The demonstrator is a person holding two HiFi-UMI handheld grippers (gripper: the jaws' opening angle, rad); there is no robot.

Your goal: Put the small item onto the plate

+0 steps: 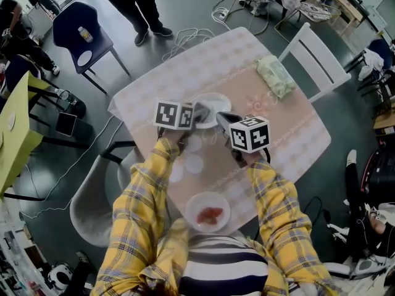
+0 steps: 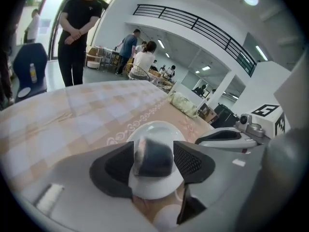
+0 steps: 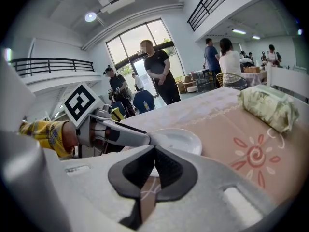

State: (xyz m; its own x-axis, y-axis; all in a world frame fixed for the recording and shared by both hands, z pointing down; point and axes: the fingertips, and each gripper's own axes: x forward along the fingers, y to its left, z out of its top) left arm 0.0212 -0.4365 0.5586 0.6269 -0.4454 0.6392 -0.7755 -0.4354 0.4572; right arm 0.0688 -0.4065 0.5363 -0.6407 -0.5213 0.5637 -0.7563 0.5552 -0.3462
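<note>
The small item (image 2: pixel 153 154), dark and blocky, is sitting clamped between the jaws of the left tool (image 1: pixel 199 113) over the white plate (image 2: pixel 155 129); the right tool (image 3: pixel 153 164) is hovering just right, jaws pressed together on nothing, above the worktop (image 1: pixel 290 134)

Reaching forward with both arms, left arm (image 1: pixel 145 196) and right arm (image 1: pixel 278 208), in yellow plaid sleeves, elbows bent. Gripping the left gripper (image 1: pixel 200 113) (image 2: pixel 153 162) with jaws clamped on a dark small item (image 2: pixel 154 151). Holding the right gripper (image 1: pixel 221 117) (image 3: pixel 154 163) just beside it, jaws pressed together on nothing. Angling both tips inward, close to each other, with the marker cubes facing up.
</note>
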